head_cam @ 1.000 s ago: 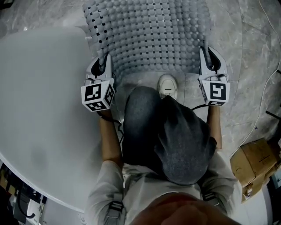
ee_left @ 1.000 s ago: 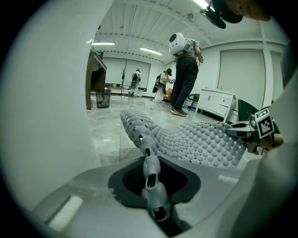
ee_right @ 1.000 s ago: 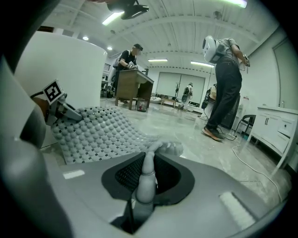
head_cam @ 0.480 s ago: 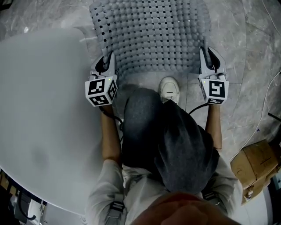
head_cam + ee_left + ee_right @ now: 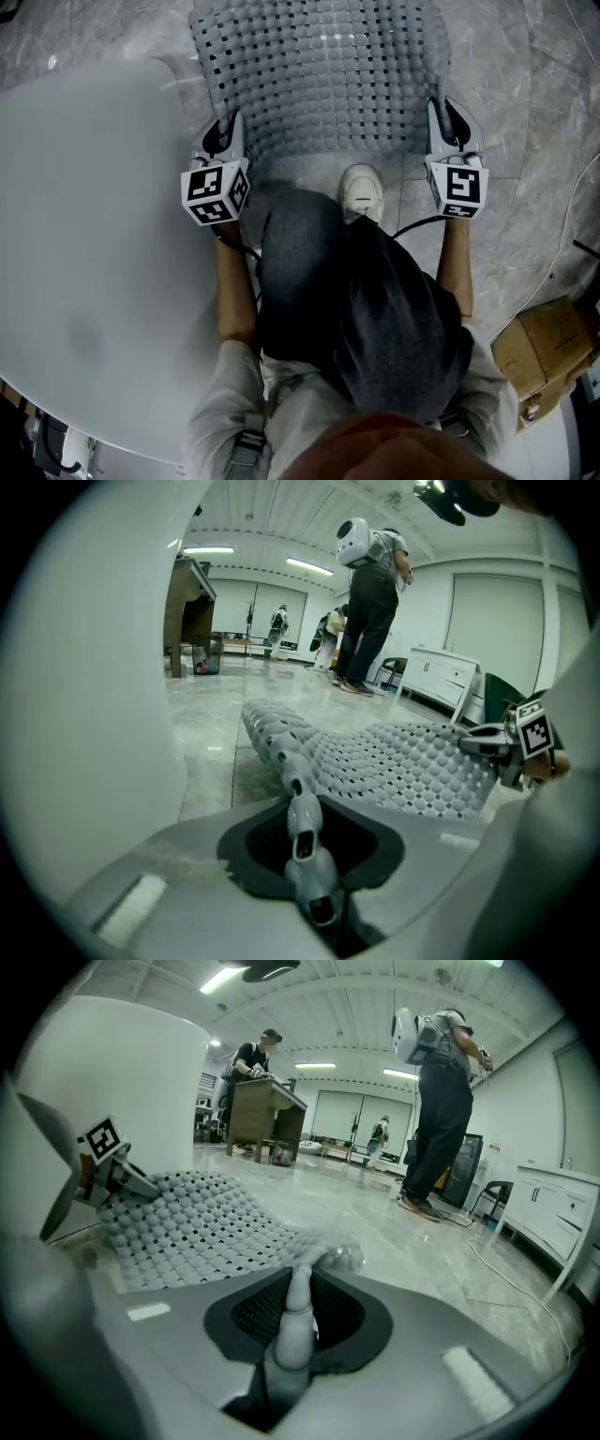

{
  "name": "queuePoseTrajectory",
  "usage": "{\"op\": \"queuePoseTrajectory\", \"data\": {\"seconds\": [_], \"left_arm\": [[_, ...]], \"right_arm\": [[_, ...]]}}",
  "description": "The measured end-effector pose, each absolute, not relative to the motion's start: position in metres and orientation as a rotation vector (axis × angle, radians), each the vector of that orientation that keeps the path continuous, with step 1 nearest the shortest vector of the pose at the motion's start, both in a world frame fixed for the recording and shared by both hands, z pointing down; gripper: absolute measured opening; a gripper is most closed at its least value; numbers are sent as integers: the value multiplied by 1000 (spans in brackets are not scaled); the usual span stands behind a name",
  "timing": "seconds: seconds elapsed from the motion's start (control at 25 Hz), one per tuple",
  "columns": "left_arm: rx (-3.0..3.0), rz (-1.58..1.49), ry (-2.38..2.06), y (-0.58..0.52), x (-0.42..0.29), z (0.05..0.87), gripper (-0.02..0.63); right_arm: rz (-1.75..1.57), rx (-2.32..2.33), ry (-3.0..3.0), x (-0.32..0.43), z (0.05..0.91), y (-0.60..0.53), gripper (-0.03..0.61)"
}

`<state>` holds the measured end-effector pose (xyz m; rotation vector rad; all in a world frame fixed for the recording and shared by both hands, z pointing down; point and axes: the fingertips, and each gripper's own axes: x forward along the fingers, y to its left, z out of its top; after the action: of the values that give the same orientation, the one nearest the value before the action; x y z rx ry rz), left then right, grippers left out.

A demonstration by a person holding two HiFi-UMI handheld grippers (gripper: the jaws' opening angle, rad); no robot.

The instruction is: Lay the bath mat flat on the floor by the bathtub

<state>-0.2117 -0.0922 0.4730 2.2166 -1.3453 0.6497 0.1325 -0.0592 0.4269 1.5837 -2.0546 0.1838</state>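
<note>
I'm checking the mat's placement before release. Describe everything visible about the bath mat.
The bath mat is pale grey and looks rubbery, a grid of round bumps with small square holes. Its two near corners are pinched in the left tool and right tool, so the near edge is raised while the rest slopes down to the marble floor, beside the white bathtub.

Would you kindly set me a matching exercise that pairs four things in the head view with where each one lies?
1 grey perforated rubber bath mat
2 white rounded bathtub
3 white sneaker
4 brown cardboard box

A lower right corner
B top centre
C left side
D just below the mat's near edge

Pairs: 1-B, 2-C, 3-D, 4-A
</note>
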Motion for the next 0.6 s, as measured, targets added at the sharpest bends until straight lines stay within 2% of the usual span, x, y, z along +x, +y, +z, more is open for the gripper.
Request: {"op": "queuePoseTrajectory", "data": {"seconds": [0.28,0.48,0.52,0.56,0.6], "left_arm": [[2214,664,-1347,-93,-212,478,67],[2224,676,-1345,-92,-212,477,71],[2225,678,-1344,-92,-212,477,71],[2226,678,-1343,-91,-211,476,72],[2228,678,-1342,-91,-211,476,72]], "right_arm": [[163,1561,-2015,132,436,-59,76],[135,1507,-1909,132,452,-58,135],[147,1483,-1884,133,458,-56,185],[158,1460,-1863,134,463,-54,268],[161,1448,-1851,134,465,-53,303]]}}
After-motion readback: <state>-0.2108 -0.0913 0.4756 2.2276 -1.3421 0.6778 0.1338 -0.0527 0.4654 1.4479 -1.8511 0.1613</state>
